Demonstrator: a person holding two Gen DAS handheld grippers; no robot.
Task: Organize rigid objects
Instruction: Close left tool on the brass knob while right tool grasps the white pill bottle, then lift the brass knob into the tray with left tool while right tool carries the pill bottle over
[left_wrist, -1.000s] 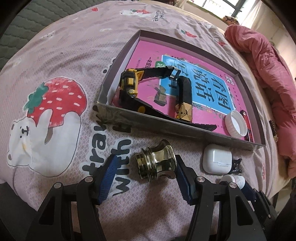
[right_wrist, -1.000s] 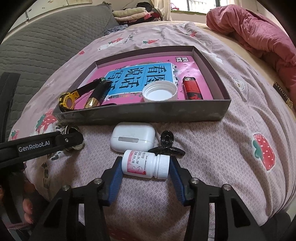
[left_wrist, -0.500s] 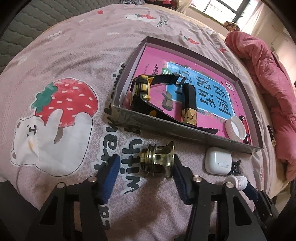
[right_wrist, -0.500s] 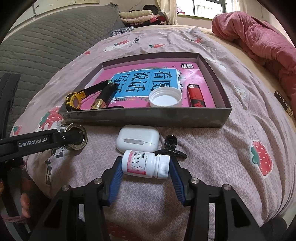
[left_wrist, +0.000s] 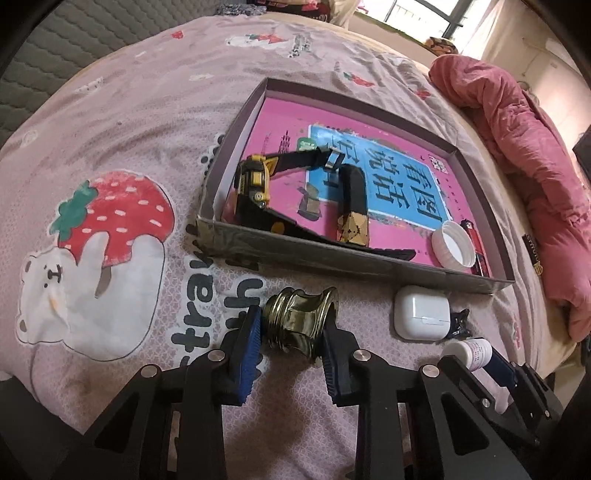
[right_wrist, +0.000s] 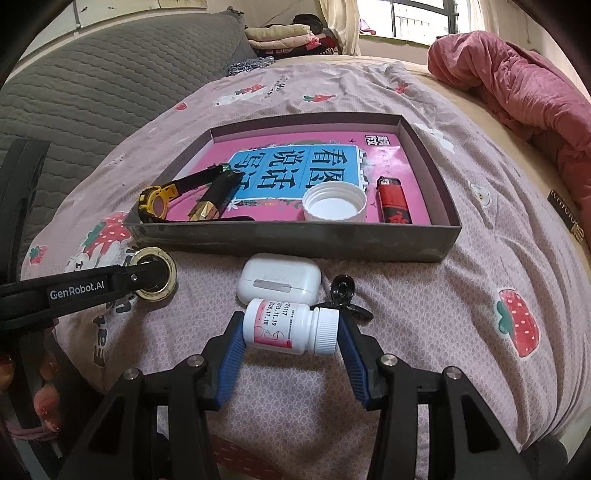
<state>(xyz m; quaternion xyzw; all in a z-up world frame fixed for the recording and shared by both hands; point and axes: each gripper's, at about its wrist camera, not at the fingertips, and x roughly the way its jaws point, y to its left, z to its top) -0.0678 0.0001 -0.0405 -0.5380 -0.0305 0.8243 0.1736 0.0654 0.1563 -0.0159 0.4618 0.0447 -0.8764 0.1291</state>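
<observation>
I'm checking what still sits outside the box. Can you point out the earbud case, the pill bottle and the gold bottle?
earbud case (right_wrist: 279, 280): right wrist view, its white lid.
pill bottle (right_wrist: 284, 326): right wrist view, its labelled side.
gold bottle (left_wrist: 297, 321): left wrist view, its shiny body.

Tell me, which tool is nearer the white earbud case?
Right. The right tool grips a pill bottle lying right beside the earbud case. The left tool, which has just been closing on a brass fitting, sits farther off to the case's side.
</observation>
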